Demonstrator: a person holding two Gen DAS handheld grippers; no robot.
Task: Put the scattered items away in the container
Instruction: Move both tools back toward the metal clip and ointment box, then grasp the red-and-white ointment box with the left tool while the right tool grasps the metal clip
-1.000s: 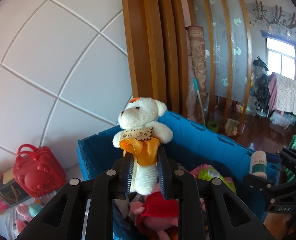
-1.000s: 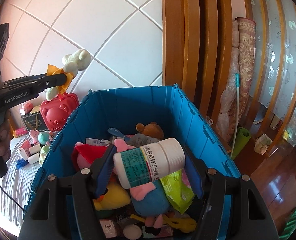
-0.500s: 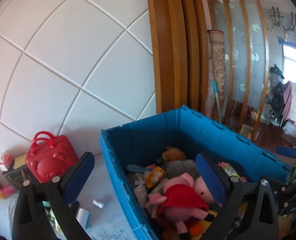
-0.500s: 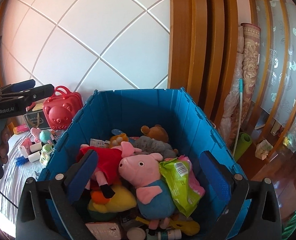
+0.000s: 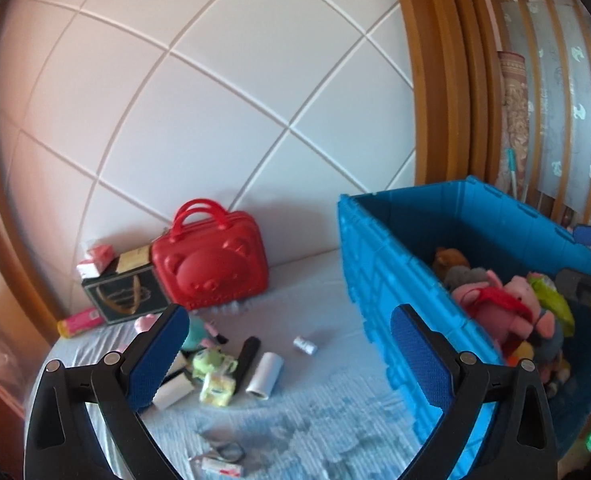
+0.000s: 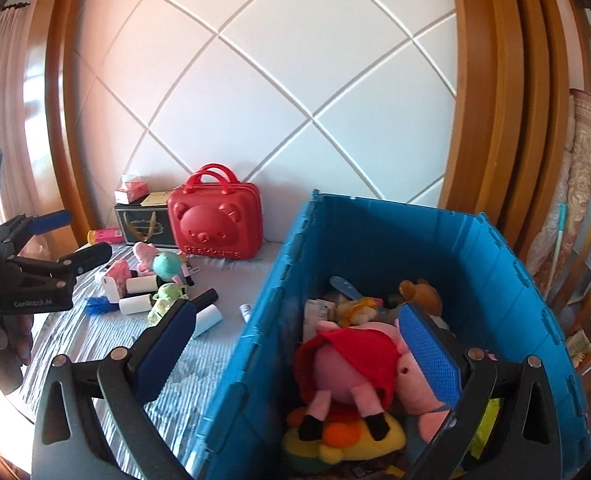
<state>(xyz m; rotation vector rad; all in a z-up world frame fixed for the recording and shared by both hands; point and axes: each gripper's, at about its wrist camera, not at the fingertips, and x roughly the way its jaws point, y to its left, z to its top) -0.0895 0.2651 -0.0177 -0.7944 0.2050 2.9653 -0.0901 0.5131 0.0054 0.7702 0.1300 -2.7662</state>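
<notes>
A blue crate (image 5: 379, 264) stands on the striped bed at the right, with plush pigs (image 5: 499, 304) and other toys inside; it also shows in the right wrist view (image 6: 263, 344). Scattered items lie left of it: a white roll (image 5: 264, 372), a black tube (image 5: 247, 356), a green plush (image 5: 211, 362), a small spool (image 5: 304, 345). My left gripper (image 5: 291, 356) is open and empty above the bed, facing these items. My right gripper (image 6: 299, 346) is open and empty over the crate's left wall, with the red-dressed pig (image 6: 351, 364) below it.
A red bear suitcase (image 5: 211, 268) and a dark gift bag (image 5: 125, 296) stand against the padded white headboard. Small scissors (image 5: 219, 450) lie near the bed's front. A wooden frame (image 5: 435, 72) rises behind the crate. My left gripper shows at the left of the right wrist view (image 6: 51, 236).
The left gripper opened and let go of the white bear, then swung left toward the bed. The right gripper opened and released the white bottle, then also turned left.
</notes>
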